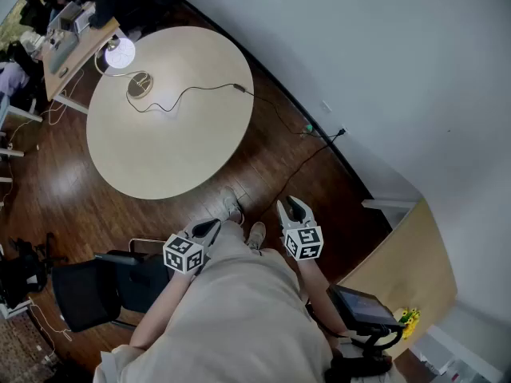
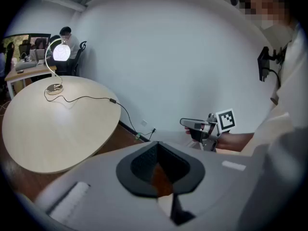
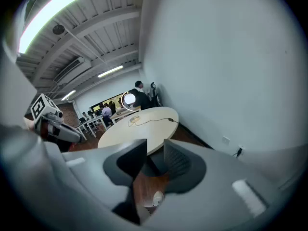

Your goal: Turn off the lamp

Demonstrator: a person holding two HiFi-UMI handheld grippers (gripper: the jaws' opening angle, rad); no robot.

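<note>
Left gripper [image 2: 156, 146]: fingers pressed together, tips meeting in a point, nothing pinched; only a sliver of brown floor shows behind the tips. Right gripper [image 3: 155, 150]: fingers spread with a clear gap, nothing in it; floor [image 1: 263, 146] and a pale shoe [image 1: 255, 234] show through the gap. Both grippers are held low and close in front of the person's body, side by side, tilted downward, well apart from the worktop [image 1: 176, 142]. The worktop is round, pale wood, standing on dark wood floor near a white wall. The lamp [image 1: 120, 53] sits at the far edge of the worktop, its round head glowing bright, the curved stem rising from a disc base [image 1: 140, 84]. A black cable [image 1: 192, 92] runs from the base across the worktop, drops off the wall side and trails along the floor to a wall socket [image 1: 342, 132]. A black chair [image 1: 88, 290] stands at the person's left. Beyond the lamp are other desks, with people seated there.
</note>
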